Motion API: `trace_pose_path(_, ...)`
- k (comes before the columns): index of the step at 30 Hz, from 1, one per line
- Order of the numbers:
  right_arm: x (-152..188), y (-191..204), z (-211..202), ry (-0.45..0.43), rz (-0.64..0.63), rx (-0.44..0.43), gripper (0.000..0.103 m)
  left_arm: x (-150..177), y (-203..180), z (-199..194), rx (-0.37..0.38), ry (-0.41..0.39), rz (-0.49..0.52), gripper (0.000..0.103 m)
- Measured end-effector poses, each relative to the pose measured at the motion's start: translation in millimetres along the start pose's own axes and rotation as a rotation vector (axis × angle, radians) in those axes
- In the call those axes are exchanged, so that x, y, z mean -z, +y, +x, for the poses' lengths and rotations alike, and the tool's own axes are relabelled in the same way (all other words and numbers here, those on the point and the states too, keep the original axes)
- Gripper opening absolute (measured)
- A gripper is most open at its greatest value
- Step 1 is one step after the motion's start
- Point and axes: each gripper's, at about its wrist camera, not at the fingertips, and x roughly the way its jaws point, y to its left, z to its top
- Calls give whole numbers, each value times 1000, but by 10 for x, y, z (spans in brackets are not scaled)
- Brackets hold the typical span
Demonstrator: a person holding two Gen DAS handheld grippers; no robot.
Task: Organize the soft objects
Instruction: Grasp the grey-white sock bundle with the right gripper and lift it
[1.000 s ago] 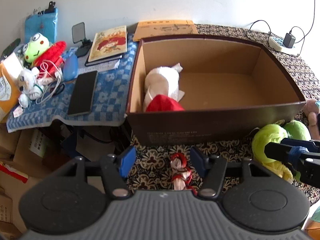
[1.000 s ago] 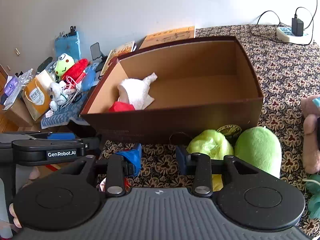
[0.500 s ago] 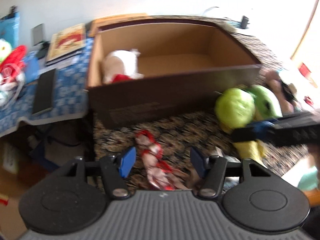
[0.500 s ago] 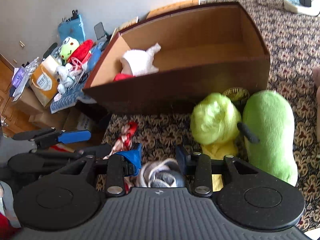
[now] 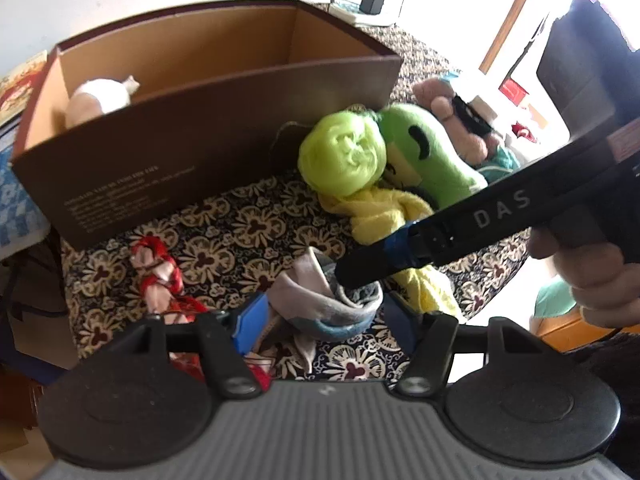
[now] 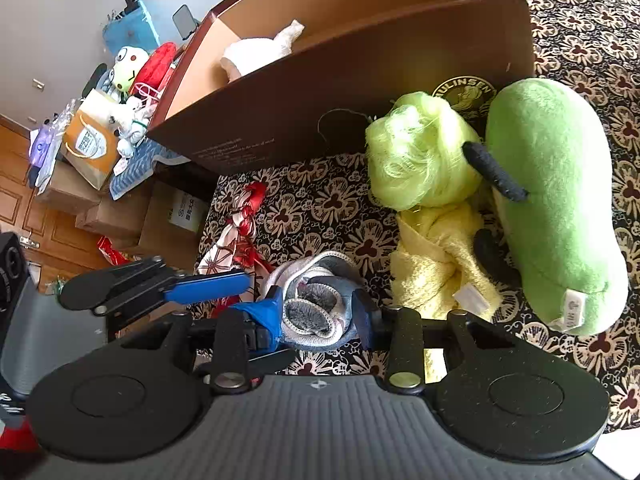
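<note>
A rolled grey, white and blue sock point(image 5: 320, 308) point(image 6: 316, 308) lies on the patterned tablecloth point(image 5: 240, 236), in front of the brown cardboard box point(image 5: 192, 152) point(image 6: 360, 92). My left gripper point(image 5: 324, 318) straddles the sock. Its jaws are opening and the pads stand clear of it. My right gripper point(image 6: 318, 314) point(image 5: 352, 276) comes in from the right, open, with the sock bulging between its fingers. A white plush point(image 5: 100, 96) point(image 6: 256, 54) lies inside the box.
A red-and-white cloth point(image 5: 160, 276) point(image 6: 240, 224) lies left of the sock. To its right sit a lime fuzzy ball point(image 5: 344, 156), a yellow towel point(image 5: 380, 208), a green plush point(image 6: 560, 200) and a pink plush point(image 5: 452, 120). The cloth's left edge drops to a cluttered side table point(image 6: 132, 160).
Both grippers have dropped and tipped downward. The left one swung right, from over the red-and-white cloth to the sock. The right one came down around the sock.
</note>
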Motion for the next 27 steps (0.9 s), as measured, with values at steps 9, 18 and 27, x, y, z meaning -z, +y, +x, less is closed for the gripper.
trace_pose_path(9,-3,-45,125,28,0,-14,25,-4,52,227,-1,21,-39,67)
trace_pose_path(18,-37,-115,92,43,4,-52,20,-36,33,200,13,18,-44,57)
trace_pose_path(27,-85,18,-215,-29,-68,-79,19,-259,-20,-197,26,-80,-10,55)
